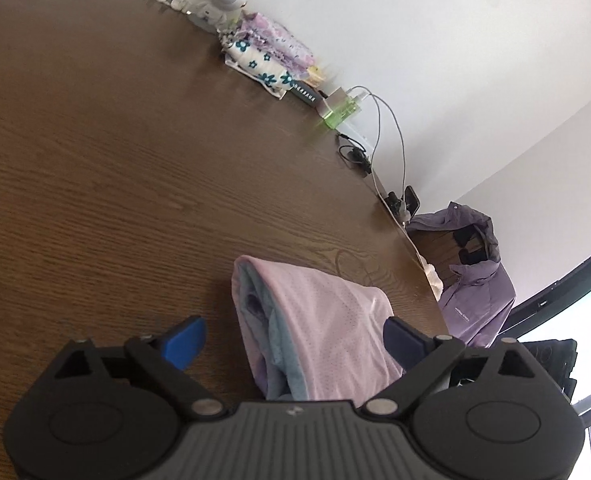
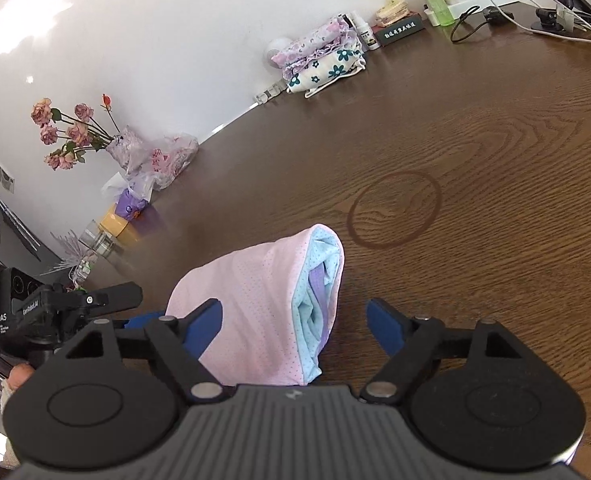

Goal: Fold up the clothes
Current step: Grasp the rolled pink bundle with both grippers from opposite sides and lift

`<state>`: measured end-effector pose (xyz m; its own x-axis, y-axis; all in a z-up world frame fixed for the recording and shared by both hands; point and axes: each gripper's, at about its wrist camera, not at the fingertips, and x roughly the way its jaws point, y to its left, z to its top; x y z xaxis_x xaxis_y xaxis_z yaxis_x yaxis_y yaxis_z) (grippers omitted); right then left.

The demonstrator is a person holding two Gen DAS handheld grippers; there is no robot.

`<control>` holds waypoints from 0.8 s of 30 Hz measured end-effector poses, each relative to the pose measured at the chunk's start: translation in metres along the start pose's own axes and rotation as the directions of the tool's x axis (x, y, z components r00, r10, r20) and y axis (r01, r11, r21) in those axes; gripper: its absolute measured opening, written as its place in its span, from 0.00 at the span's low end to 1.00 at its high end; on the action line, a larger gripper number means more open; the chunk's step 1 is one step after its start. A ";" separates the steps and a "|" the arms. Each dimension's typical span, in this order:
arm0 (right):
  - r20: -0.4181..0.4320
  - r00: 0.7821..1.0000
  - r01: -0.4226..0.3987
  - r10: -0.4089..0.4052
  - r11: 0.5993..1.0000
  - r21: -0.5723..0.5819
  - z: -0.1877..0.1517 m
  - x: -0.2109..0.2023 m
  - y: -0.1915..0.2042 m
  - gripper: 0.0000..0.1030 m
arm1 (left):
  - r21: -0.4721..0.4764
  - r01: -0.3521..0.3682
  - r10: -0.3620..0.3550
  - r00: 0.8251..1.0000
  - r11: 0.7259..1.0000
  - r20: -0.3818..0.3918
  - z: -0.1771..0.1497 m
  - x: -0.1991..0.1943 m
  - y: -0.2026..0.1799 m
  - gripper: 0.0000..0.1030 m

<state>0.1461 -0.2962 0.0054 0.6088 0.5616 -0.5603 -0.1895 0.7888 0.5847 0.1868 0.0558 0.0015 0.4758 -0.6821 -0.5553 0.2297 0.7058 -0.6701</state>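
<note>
A folded pink garment (image 1: 327, 320) lies on the brown wooden table (image 1: 115, 160), near its right edge. The left gripper (image 1: 295, 340) stands wide open, the garment's folded end between its blue fingers (image 1: 187, 340); the right-hand finger seems to brush the cloth, though the view is too distorted to be sure. The right gripper (image 2: 295, 328) is likewise spread wide, gripping nothing, at the bundle's other end (blue and purple layers show inside). Folded floral clothes (image 2: 323, 60) sit far off by the wall.
</note>
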 end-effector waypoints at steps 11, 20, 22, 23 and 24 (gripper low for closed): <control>-0.069 0.996 -0.051 0.058 0.994 0.097 0.010 0.023 -0.011 0.46 | -0.100 0.062 -0.071 0.993 0.993 -0.096 0.009 0.036 0.004 0.56; -0.001 0.989 -0.143 0.149 0.954 0.265 -0.009 0.033 -0.033 0.17 | -0.173 0.108 -0.120 0.991 0.979 -0.062 -0.007 0.047 0.021 0.14; 0.005 0.988 -0.149 0.153 0.953 0.264 -0.009 0.034 -0.032 0.16 | -0.137 0.101 -0.110 0.992 0.985 -0.058 -0.007 0.046 0.016 0.14; 0.008 0.988 -0.152 0.155 0.953 0.264 -0.009 0.034 -0.031 0.15 | -0.114 0.098 -0.105 0.993 0.989 -0.056 -0.006 0.045 0.013 0.13; 0.011 0.987 -0.156 0.158 0.953 0.259 -0.008 0.034 -0.030 0.14 | -0.093 0.096 -0.101 0.993 0.991 -0.052 -0.005 0.044 0.010 0.13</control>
<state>0.1661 -0.2986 -0.0361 0.5793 0.6768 -0.4543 -0.0760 0.5998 0.7966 0.2060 0.0319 -0.0316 0.4050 -0.7591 -0.5096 0.1942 0.6160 -0.7634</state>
